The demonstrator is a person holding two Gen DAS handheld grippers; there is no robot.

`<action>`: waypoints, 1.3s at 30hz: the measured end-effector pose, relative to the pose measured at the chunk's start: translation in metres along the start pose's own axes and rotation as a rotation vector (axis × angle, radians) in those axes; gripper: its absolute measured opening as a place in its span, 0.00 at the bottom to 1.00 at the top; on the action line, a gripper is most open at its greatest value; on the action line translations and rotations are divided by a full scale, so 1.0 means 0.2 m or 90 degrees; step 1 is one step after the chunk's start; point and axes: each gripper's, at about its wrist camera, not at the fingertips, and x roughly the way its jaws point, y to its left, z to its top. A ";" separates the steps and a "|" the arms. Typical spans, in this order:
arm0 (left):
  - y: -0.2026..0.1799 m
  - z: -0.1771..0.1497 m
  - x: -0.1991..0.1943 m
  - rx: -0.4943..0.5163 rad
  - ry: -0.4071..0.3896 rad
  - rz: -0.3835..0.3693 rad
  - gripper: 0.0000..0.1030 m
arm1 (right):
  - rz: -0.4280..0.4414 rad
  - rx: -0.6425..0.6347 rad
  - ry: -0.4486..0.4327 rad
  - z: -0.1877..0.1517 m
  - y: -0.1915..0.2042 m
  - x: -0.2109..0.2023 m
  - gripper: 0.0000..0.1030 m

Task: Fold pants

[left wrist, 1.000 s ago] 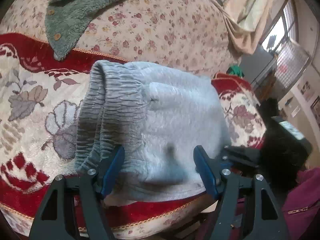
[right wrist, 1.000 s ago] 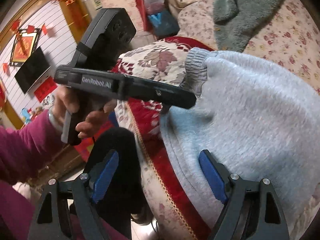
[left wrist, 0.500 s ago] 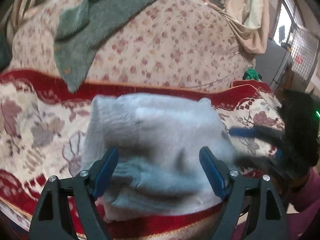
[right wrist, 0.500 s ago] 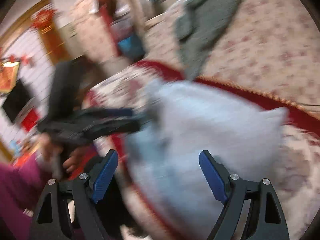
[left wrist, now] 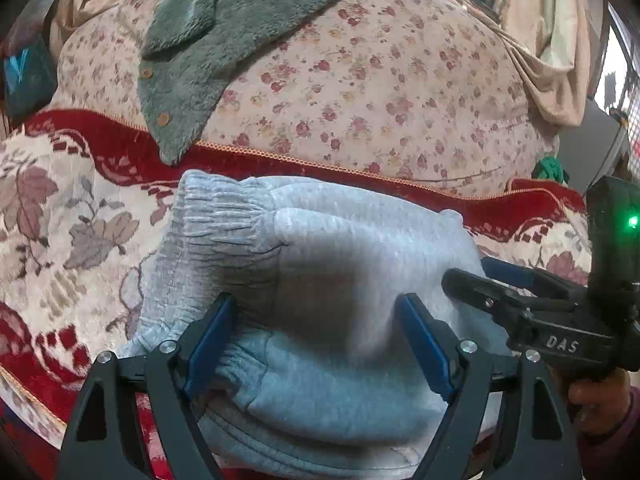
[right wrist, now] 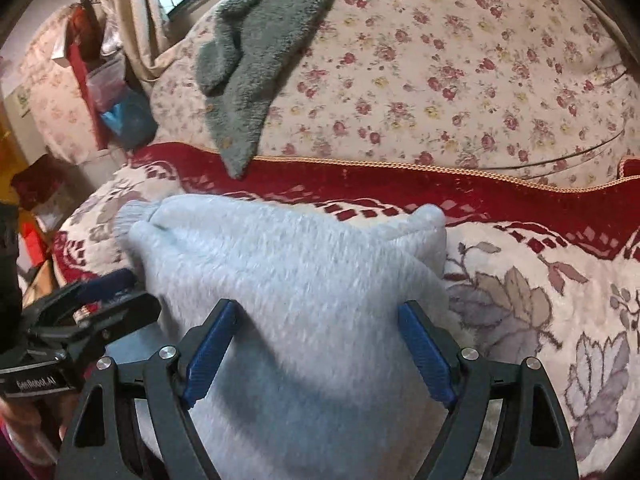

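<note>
The grey pants (left wrist: 320,280) lie folded in a thick bundle on the red and cream floral cover (left wrist: 60,208), ribbed waistband at the left. My left gripper (left wrist: 318,344) is open, its blue pads either side of the bundle's near part, gripping nothing. My right gripper (right wrist: 320,350) is open too, over the bundle (right wrist: 288,280) from the other side. The right gripper also shows at the right of the left wrist view (left wrist: 520,300). The left gripper shows at the left of the right wrist view (right wrist: 92,312).
A grey-green fleece garment with buttons (left wrist: 224,40) hangs over the floral sofa back (left wrist: 380,80). The seat's front edge is close below the bundle. Curtains (left wrist: 540,40) and a window are at the far right. Bags and boxes (right wrist: 120,112) stand left of the sofa.
Both grippers have swung round to face the sofa back and now sit side by side over the bundle. The pants have stayed in place.
</note>
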 end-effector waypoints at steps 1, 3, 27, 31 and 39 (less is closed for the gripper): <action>0.01 0.00 0.00 -0.001 -0.001 0.000 0.80 | -0.007 -0.002 0.001 0.01 0.00 0.02 0.86; 0.02 -0.01 0.02 -0.002 -0.003 0.000 0.80 | -0.027 -0.009 0.000 0.02 0.01 0.05 0.88; 0.29 0.05 -0.08 -0.120 -0.002 -0.039 1.00 | 0.096 0.130 0.057 -0.08 -0.38 -0.07 0.97; 0.37 0.03 -0.06 -0.146 0.014 -0.044 1.00 | 0.122 0.157 0.075 -0.12 -0.41 -0.04 0.97; 0.45 -0.04 0.04 -0.182 0.043 -0.132 1.00 | 0.225 0.181 0.123 -0.19 -0.39 0.11 0.99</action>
